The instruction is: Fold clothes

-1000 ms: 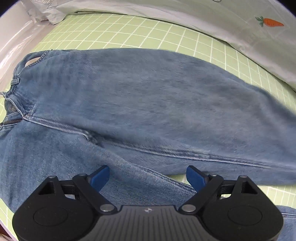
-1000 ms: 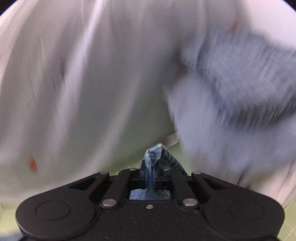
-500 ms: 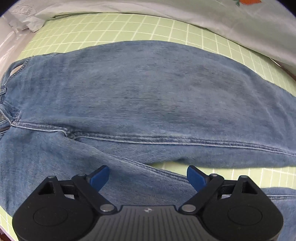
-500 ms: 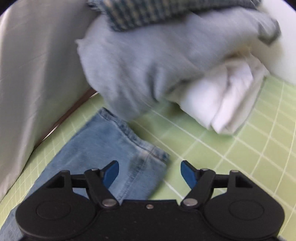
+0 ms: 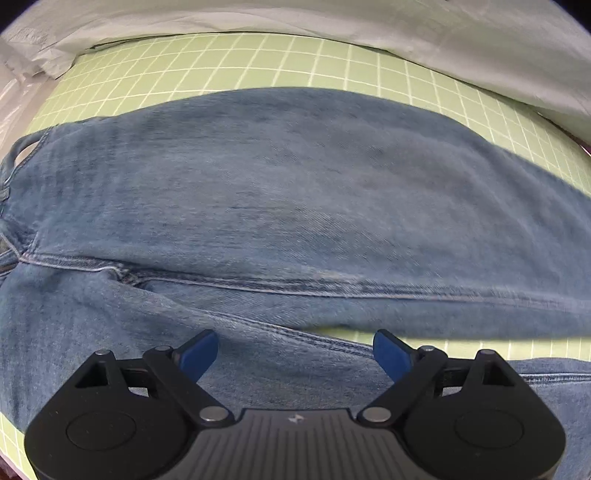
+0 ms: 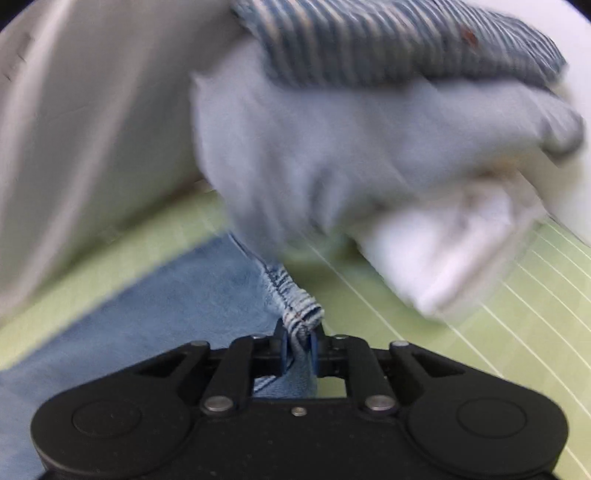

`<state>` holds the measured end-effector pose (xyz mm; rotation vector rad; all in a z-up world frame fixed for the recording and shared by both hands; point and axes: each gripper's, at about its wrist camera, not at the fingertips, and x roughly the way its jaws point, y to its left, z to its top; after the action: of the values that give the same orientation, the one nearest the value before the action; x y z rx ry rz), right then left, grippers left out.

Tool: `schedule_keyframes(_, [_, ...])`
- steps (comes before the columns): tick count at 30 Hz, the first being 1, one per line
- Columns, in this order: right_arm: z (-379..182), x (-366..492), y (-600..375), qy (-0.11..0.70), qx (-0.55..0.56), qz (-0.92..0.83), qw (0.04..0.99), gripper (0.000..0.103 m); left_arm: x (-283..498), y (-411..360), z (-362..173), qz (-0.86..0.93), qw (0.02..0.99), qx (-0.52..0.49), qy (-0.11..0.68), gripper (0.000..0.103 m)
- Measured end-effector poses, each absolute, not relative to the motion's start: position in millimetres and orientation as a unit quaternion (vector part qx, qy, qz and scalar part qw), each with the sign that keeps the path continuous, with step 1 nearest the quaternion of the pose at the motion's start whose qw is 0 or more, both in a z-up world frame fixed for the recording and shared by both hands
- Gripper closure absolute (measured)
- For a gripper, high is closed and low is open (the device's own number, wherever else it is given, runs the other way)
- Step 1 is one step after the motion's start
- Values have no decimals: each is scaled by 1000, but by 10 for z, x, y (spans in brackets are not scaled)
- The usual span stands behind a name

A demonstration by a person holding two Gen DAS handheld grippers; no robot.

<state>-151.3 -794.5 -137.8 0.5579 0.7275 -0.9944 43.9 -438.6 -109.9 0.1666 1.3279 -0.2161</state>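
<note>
Blue jeans (image 5: 295,206) lie flat across the green grid mat (image 5: 280,59), waistband at the left, legs running right. My left gripper (image 5: 295,350) is open and empty, hovering over the near leg by the inseam. In the right wrist view my right gripper (image 6: 299,343) is shut on the hem corner of a jeans leg (image 6: 295,306); the rest of that leg (image 6: 166,306) lies on the mat to the left.
A pile of clothes stands just beyond the hem: a striped garment (image 6: 388,40), a pale blue one (image 6: 351,147) and a white one (image 6: 461,251). White fabric (image 5: 369,18) lines the mat's far edge, and grey-white fabric (image 6: 92,129) rises at left.
My right gripper was open over the hem half a second ago and has shut on its corner. The left gripper stayed open and shifted slightly over the jeans.
</note>
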Motion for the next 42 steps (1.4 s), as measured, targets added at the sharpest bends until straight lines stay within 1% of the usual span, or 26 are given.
schedule_keyframes(1, [-1394,-1551,-7943,343,259,-468,772,58,446,-4363,-1092,-98,779,73,615,12])
schedule_keyframes(2, [-1352,-1595,-7918,337,259,-474,771,52,452,-4341,-1078,-97,781,69,613,12])
schedule_keyframes(3, [-1309,-1639,-7893,331,259,-479,771,50,455,-4319,-1055,-96,785,63,609,12])
schedule_keyframes(4, [-1248,-1695,-7853,323,257,-484,772,38,452,-4289,-1028,-95,789,58,604,12])
schedule_keyframes(5, [-1186,-1747,-7779,316,258,-481,776,29,443,-4246,-1000,-94,793,51,600,12])
schedule_keyframes(6, [-1143,-1782,-7686,311,266,-473,780,14,432,-4202,-979,-93,796,44,597,12])
schedule_keyframes(7, [-1100,-1818,-7593,305,273,-466,785,10,422,-4158,-957,-92,799,37,593,12])
schedule_keyframes(8, [-1057,-1853,-7500,299,280,-458,789,10,404,-4105,-935,-91,802,28,590,12])
schedule_keyframes(11, [-1029,-1950,-7021,303,304,-410,805,5,302,-3886,-861,-88,808,-6,583,12])
schedule_keyframes(16, [-1228,-1841,-6138,350,337,-319,814,4,113,-3430,-774,-75,813,-47,576,12])
schedule_keyframes(20, [-1307,-1755,-5615,402,303,-264,823,3,-16,-3039,-718,-60,813,-67,575,12])
schedule_keyframes(26, [-1255,-2012,-5135,410,293,-266,822,2,-225,-2578,-754,-47,810,-80,580,11])
schedule_keyframes(32, [-1316,-2393,-4961,422,300,-301,801,1,-469,-2460,-802,-57,805,-82,585,11])
schedule_keyframes(36, [-1332,-2662,-5099,395,319,-343,790,1,-631,-2468,-796,-62,807,-75,582,11])
schedule_keyframes(42, [-1356,-2920,-5314,378,292,-418,772,1,-860,-2517,-805,-62,811,-67,579,11])
